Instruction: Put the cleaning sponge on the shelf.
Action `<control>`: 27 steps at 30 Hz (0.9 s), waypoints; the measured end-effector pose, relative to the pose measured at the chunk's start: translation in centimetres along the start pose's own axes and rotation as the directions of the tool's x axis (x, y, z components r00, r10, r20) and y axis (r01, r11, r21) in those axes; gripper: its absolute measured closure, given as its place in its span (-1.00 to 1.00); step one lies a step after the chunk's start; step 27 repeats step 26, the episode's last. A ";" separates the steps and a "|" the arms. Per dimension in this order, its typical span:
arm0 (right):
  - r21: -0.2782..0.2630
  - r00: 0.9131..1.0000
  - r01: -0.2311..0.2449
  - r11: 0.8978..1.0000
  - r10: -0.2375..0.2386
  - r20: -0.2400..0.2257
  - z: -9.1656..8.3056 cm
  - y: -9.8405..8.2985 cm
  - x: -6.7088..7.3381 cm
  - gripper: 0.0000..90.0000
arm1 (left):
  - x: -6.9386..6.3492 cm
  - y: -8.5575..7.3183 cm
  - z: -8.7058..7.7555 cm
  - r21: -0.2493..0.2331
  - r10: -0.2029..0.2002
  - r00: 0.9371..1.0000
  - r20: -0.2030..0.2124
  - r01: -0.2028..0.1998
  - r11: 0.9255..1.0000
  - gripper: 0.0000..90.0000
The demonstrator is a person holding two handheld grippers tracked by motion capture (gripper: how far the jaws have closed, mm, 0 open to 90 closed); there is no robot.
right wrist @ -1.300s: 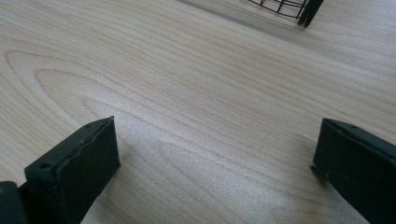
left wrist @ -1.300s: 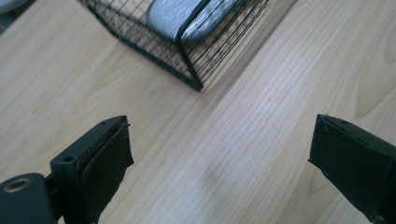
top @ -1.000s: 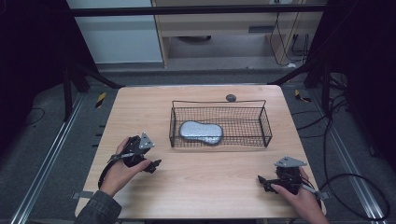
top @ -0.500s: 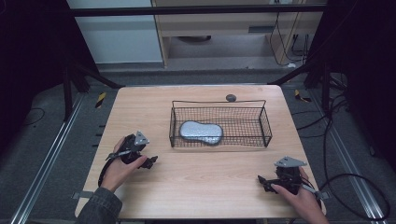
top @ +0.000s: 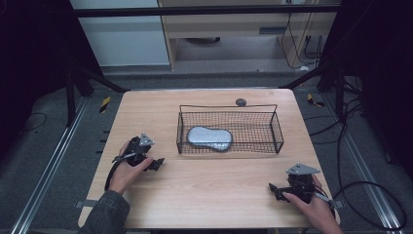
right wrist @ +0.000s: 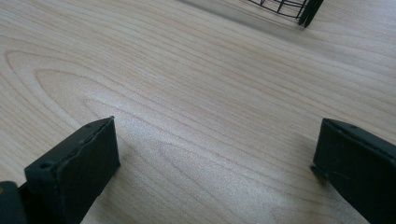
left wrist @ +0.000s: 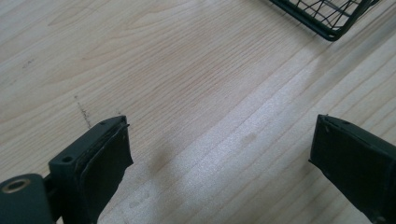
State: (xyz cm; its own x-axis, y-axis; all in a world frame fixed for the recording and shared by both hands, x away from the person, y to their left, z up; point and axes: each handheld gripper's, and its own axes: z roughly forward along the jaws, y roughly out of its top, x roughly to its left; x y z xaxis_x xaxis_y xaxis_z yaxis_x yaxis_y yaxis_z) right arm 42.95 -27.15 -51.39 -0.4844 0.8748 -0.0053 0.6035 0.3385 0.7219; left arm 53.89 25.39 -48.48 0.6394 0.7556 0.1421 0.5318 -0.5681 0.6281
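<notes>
Basket (top: 229, 127): black wire, mid-table, toward the far edge; landmark for the rest.
Pad (top: 210, 138): grey, peanut-shaped, flat on the basket floor, left half, apart from the walls.
Knob (top: 241, 102): small, dark, just behind the basket's far rim.
Left tongs (top: 155, 163): spread wide, empty, near the basket's front left corner, low over the table (top: 214, 185).
Right tongs (top: 273, 188): spread wide, empty, well in front of the basket's right end.
Handling: probably light, soft or slightly yielding; surface unclear.
Hold: best across the narrow waist, from above, clear of the wire walls.
</notes>
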 end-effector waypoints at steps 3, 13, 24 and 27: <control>0.000 1.000 -0.001 1.000 0.001 0.000 0.0 0.0 0.0 -0.99 | 0.1 0.0 0.4 0.003 -0.016 1.000 -0.002 0.016 1.000 -0.90; 0.000 1.000 -0.001 1.000 0.001 0.000 0.0 0.0 0.0 -0.99 | 0.7 -0.6 1.4 -0.014 -0.087 0.996 0.034 0.087 0.996 -0.95; 0.000 1.000 0.000 1.000 0.000 0.000 0.0 0.0 0.0 -0.99 | 1.4 -1.8 1.8 -0.092 -0.113 0.992 0.064 0.118 0.989 -1.00; 0.000 1.000 0.000 1.000 0.000 0.000 0.0 0.0 0.0 -0.99 | 1.4 -1.8 1.8 -0.092 -0.113 0.991 0.065 0.119 0.989 -1.00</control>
